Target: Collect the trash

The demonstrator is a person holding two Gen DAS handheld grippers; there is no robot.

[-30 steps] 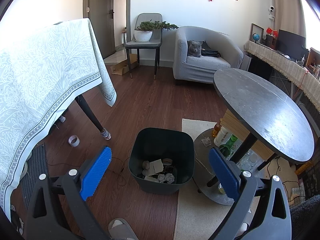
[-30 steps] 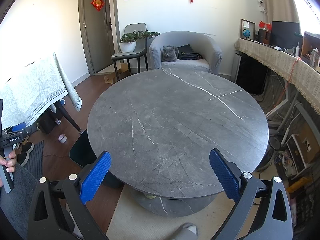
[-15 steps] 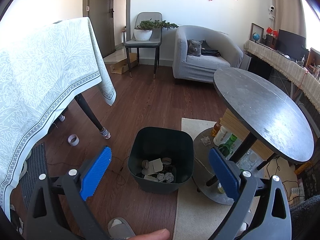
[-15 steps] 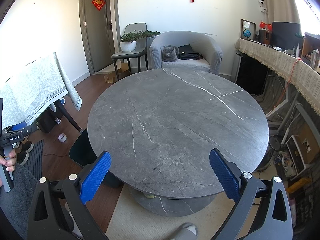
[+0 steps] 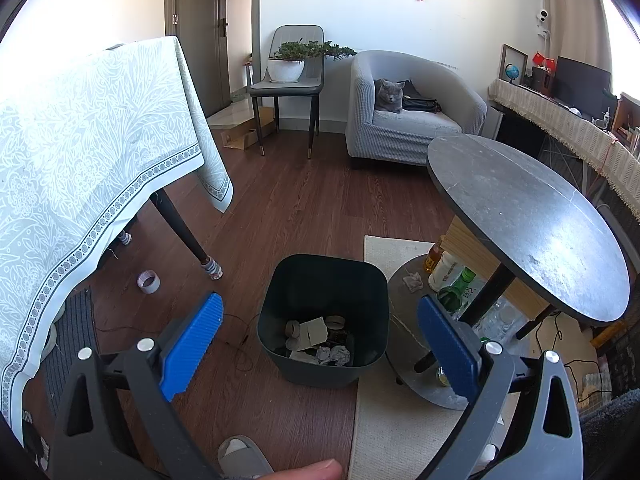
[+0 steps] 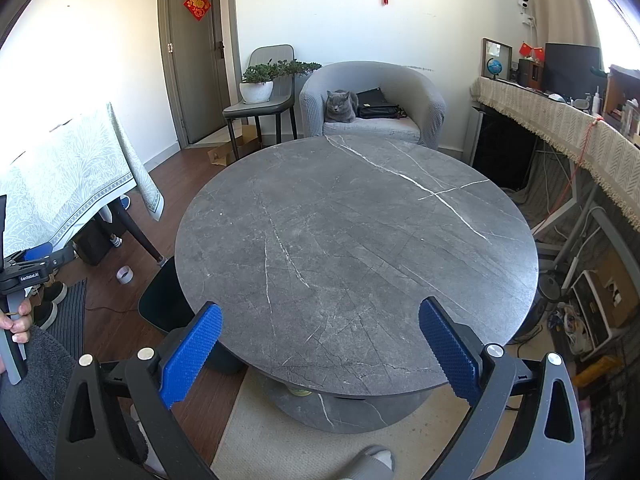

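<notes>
1. L gripper (image 5: 318, 338): jaws spread wide, nothing between the blue pads; it hangs over the dark trash bin (image 5: 324, 280), which stands on the wood floor (image 5: 288, 208) just left of the cream rug (image 5: 384, 432).
2. Bin contents: crumpled paper balls (image 5: 334, 355), a folded card piece (image 5: 314, 330), small tape cores; bin approx. a quarter full.
3. R gripper (image 6: 320, 344): jaws likewise spread, empty, held over the near edge of the round grey table (image 6: 356, 240). Tabletop carries no visible litter.
4. Candidate trash outside the bin: a crumpled wad (image 5: 413, 282) on the table's lower shelf (image 5: 404, 344), just right of the bin; bottles (image 5: 450, 276) stand beside it (trash or not: can't tell). A tape roll (image 5: 148, 281) lies on the floor at far left, near the leg of the cloth-covered table (image 5: 80, 152).
5. Step in hand (judgement): between pickups; both tools free, scanning for the next item.
6. Next move (judgement): the wad is the nearest target. Calls for lowering a gripper under the tabletop rim w/o knocking the bottles, closing lightly on soft paper, then carrying it left over the bin and releasing.
7. Bystander: grey cat (image 6: 340, 107) on the far armchair (image 6: 374, 96), well apart from the work zone.
</notes>
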